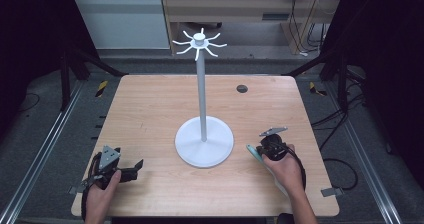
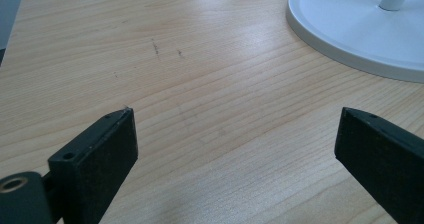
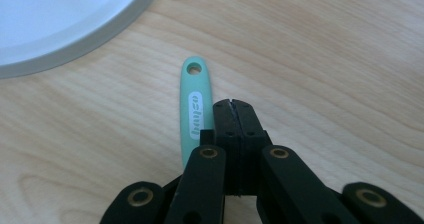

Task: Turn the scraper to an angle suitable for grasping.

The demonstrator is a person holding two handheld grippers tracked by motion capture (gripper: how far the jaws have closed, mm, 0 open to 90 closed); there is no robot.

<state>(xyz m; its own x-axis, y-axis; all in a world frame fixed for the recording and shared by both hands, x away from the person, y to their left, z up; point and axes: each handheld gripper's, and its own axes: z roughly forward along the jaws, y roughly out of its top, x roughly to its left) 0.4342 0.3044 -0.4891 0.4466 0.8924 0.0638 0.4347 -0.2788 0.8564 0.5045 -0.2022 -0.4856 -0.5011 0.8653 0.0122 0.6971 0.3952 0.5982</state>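
Your table [image 1: 150, 109] carries the white hook stand [image 1: 202, 134] at its centre. Your left hand-held gripper [image 2: 235, 144] rests near the front left, jaws spread wide over bare wood. Your right hand-held gripper [image 3: 233, 109] has its jaws pressed together, pinching nothing; the mint-green handle [image 3: 194, 114] lies flat just beside it, near the stand's base.

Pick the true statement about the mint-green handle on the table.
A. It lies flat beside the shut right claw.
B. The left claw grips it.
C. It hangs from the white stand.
A: the mint-green handle lies on the table just beside the right claw, whose jaws are pressed together.
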